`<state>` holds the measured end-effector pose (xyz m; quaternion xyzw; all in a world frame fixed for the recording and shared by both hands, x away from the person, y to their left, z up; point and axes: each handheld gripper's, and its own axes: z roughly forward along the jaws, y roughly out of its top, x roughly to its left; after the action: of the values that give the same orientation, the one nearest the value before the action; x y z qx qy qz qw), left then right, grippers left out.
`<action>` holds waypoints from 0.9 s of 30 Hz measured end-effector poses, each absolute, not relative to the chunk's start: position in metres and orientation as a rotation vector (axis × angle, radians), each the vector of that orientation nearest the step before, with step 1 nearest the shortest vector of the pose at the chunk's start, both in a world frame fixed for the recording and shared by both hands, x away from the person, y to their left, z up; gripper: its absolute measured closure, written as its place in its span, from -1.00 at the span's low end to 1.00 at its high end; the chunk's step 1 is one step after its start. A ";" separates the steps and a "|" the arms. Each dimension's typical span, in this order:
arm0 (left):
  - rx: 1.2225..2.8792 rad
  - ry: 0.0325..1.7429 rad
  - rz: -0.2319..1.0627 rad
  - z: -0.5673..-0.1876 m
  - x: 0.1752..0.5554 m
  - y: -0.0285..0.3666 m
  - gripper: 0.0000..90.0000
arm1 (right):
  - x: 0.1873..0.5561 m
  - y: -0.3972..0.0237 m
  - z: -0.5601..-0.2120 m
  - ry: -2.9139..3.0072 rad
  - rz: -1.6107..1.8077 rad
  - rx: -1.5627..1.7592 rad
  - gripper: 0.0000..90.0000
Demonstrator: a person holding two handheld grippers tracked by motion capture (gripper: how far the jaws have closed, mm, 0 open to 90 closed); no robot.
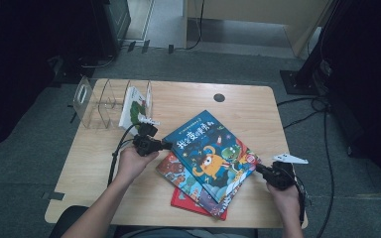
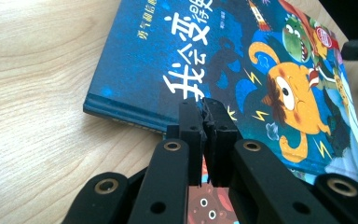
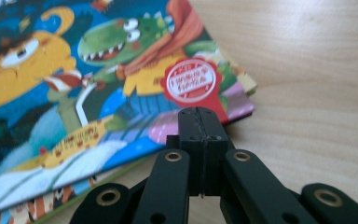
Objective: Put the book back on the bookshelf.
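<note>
A blue picture book [image 1: 209, 151] with an orange monster on its cover lies on top of a stack of two other books [image 1: 188, 186] in the middle of the wooden table [image 1: 248, 111]. My left gripper [image 1: 167, 145] is shut and empty, its tips at the blue book's left edge [image 2: 121, 116]. At the stack's right corner my right gripper [image 1: 259, 168] is shut too, nothing between its jaws. In the right gripper view the closed tips [image 3: 199, 114] sit just before the corner of the blue book [image 3: 121, 74], by a red seal.
A clear acrylic book rack [image 1: 99, 101] stands at the table's back left with one white-and-green book [image 1: 134, 106] upright in it. A dark round cable hole [image 1: 219, 97] is at the back. Cables trail on the grey floor to the right.
</note>
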<state>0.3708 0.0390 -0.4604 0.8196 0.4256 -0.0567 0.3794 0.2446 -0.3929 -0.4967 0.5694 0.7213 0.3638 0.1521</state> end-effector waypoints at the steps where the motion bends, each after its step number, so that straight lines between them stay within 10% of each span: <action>1: 2.095 1.088 -0.142 -0.460 0.371 0.040 0.95 | 0.245 -0.393 -0.497 2.070 1.044 1.630 1.00; 27: 2.060 1.203 -0.058 -0.466 0.360 0.074 0.94 | 0.287 -0.399 -0.498 2.063 1.083 1.614 1.00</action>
<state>0.3604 0.0744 -0.4661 0.8024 0.4686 -0.0225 0.3688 0.2868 -0.3989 -0.4983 0.5627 0.7192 0.3778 0.1531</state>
